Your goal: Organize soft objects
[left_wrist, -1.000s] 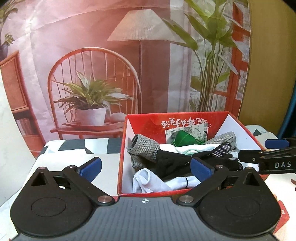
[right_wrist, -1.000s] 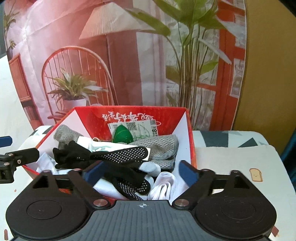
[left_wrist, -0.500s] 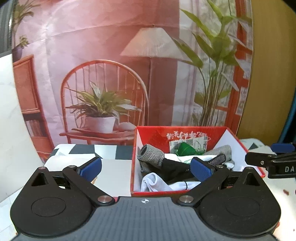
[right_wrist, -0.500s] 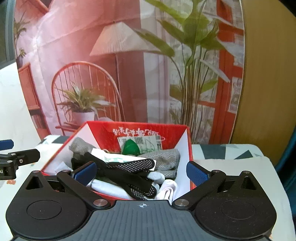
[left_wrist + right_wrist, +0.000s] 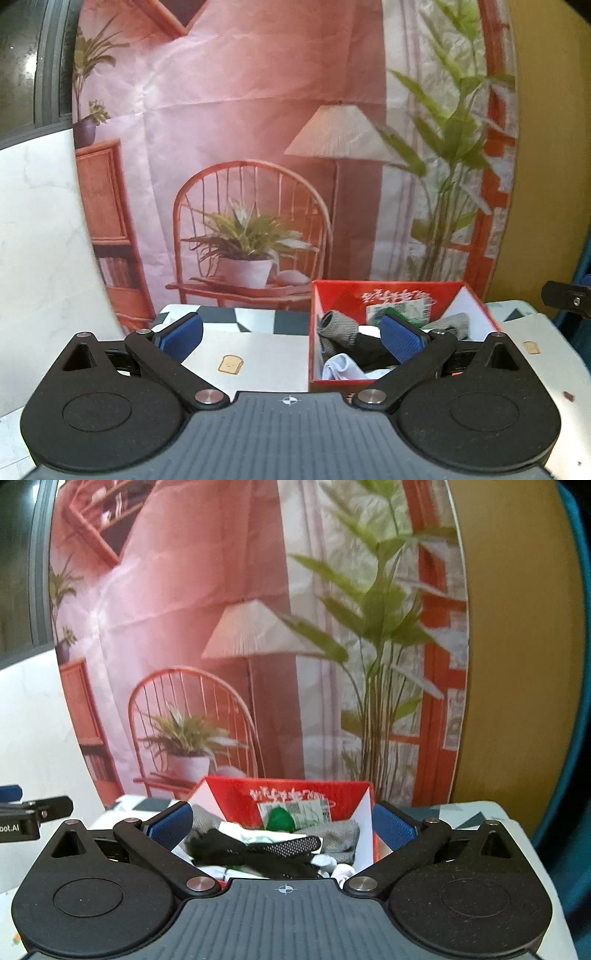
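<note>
Left gripper (image 5: pixel 291 334): jaws wide apart, nothing between them. Right gripper (image 5: pixel 282 821): jaws have just been opening, now fully spread and empty. The soft items, among them a black dotted glove (image 5: pixel 255 849), a grey sock (image 5: pixel 334 325) and a white sock (image 5: pixel 341 367), are heaped in the red box (image 5: pixel 364 834) at the table's far side.

Hazard: the glove lies tangled across the heap. A pinch on it may drag neighbouring socks out. The light box may also slide or tip.
</note>
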### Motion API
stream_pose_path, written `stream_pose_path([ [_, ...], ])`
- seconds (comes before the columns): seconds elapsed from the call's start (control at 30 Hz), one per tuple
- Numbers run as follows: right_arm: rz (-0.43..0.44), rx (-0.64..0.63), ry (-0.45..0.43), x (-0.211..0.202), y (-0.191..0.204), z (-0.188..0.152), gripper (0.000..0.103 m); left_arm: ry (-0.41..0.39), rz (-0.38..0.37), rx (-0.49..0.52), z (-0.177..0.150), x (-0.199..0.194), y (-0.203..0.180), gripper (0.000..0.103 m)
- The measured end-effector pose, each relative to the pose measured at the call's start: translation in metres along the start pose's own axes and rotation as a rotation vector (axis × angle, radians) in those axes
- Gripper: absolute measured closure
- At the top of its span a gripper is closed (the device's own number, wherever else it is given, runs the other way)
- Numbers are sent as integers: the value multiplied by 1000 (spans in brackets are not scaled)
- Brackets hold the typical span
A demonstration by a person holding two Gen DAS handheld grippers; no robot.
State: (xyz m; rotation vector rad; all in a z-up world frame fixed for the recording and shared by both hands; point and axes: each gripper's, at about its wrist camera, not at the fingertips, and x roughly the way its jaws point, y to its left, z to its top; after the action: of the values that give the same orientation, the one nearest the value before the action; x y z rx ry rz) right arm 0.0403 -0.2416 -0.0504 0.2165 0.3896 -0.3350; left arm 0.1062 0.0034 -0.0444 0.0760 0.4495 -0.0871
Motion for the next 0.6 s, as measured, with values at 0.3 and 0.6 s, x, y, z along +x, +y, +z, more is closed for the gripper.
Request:
stream_pose_path([
  [0.3,-44,-64,-69,-55,19,13,0,-83,36,14,6,-57,-1,0],
  [0.6,-63,-87,-118,-98,37,14,0,-159,81,49,6,-103,-12,0],
])
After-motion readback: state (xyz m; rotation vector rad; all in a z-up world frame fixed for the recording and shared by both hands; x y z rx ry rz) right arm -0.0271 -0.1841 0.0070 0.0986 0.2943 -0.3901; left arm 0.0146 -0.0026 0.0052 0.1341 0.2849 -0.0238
